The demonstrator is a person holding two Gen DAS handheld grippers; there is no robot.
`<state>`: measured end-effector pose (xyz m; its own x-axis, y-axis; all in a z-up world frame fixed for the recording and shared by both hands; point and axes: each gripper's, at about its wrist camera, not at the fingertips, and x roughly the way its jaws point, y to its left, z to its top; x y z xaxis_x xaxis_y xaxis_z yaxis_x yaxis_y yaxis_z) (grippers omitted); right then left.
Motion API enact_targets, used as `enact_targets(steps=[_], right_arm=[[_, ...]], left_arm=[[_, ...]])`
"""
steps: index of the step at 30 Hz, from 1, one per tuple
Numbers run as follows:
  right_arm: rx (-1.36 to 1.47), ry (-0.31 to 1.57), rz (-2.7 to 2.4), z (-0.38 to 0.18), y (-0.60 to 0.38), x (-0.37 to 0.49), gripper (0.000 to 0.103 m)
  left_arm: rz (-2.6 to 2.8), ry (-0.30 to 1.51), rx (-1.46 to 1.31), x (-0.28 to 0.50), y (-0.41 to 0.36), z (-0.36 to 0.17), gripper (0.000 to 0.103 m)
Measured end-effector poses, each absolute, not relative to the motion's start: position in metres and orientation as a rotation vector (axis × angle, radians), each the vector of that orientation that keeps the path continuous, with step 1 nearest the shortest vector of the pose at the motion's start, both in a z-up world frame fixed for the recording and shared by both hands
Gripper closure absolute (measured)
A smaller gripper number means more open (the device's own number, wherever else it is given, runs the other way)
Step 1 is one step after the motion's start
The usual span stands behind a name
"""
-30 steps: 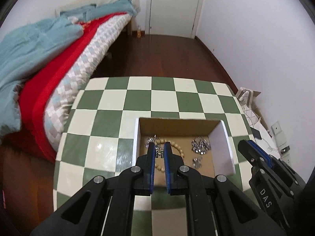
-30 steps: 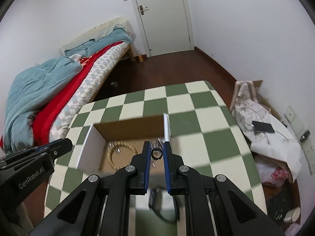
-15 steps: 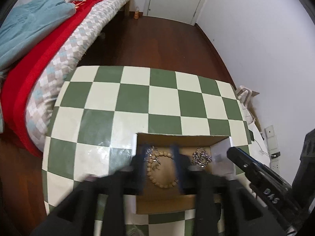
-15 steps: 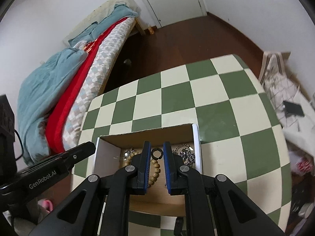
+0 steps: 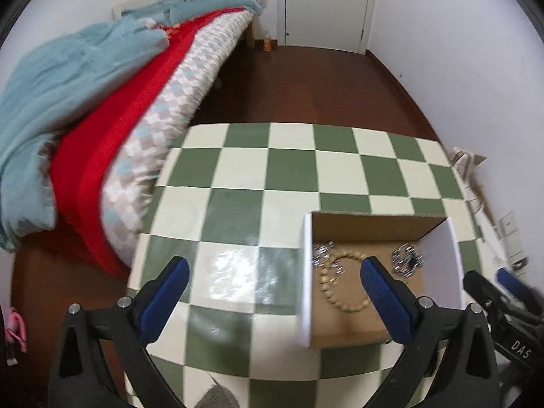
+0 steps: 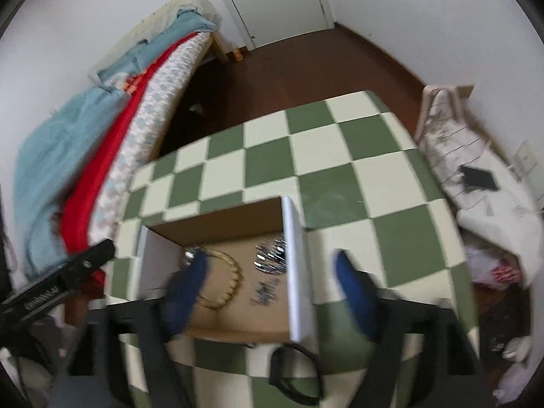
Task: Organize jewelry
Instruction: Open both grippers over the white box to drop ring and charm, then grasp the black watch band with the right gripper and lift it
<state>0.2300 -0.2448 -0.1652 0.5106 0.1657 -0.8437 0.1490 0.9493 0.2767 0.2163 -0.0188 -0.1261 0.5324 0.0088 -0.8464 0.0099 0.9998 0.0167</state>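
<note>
An open cardboard box (image 5: 307, 272) with white walls sits on the checked table. Inside lie a wooden bead bracelet (image 5: 343, 292) and two silver jewelry clusters (image 5: 406, 263). My left gripper (image 5: 272, 270) hangs above the box's left wall, its jaws opening wide and holding nothing. In the right wrist view, the box (image 6: 295, 272) holds the bead bracelet (image 6: 227, 282) and silver pieces (image 6: 272, 258). My right gripper (image 6: 272, 265), blurred, straddles the box's right wall, its jaws opening with no item pinched between them.
The green-and-white checked table (image 5: 258, 170) stands beside a bed (image 5: 102, 102) with blue and red covers. A dark looped strap (image 6: 295, 374) lies on the table's near edge. White bags and a phone (image 6: 479, 178) sit on the floor to the right.
Both grippers went from shut to wide open. The small black ring that was between the right fingers is gone from them. The left gripper swung left of the box.
</note>
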Motion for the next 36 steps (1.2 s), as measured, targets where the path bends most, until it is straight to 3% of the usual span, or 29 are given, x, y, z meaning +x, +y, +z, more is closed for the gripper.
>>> enact_targets(steps=[5, 13, 24, 26, 29, 32, 34, 36], right_arm=[[0.182, 1.042, -0.08, -0.163, -0.233, 0.213, 0.0], [0.121, 1.003, -0.114, -0.157, -0.232, 0.177, 0.0], [0.151, 1.118, -0.054, -0.234, -0.215, 0.143, 0.001], [0.141, 1.129, -0.045, -0.242, -0.21, 0.146, 0.007], [0.118, 1.153, -0.039, -0.253, -0.202, 0.152, 0.03], [0.082, 1.142, -0.042, -0.255, -0.196, 0.153, 0.035], [0.065, 1.134, -0.044, -0.254, -0.194, 0.153, 0.047], [0.052, 1.128, -0.042, -0.254, -0.193, 0.153, 0.051]], left_arm=[[0.064, 0.957, 0.074, 0.194, -0.019, -0.123, 0.0], [0.179, 0.891, 0.166, 0.146, -0.022, -0.133, 0.0], [0.214, 1.009, 0.23, 0.125, -0.028, -0.189, 0.0], [0.223, 1.011, 0.238, 0.125, -0.028, -0.191, 0.0], [0.245, 1.004, 0.244, 0.125, -0.025, -0.192, 0.0], [0.252, 1.002, 0.253, 0.124, -0.023, -0.193, 0.0], [0.254, 1.004, 0.257, 0.124, -0.023, -0.194, 0.0], [0.254, 1.005, 0.258, 0.124, -0.023, -0.194, 0.0]])
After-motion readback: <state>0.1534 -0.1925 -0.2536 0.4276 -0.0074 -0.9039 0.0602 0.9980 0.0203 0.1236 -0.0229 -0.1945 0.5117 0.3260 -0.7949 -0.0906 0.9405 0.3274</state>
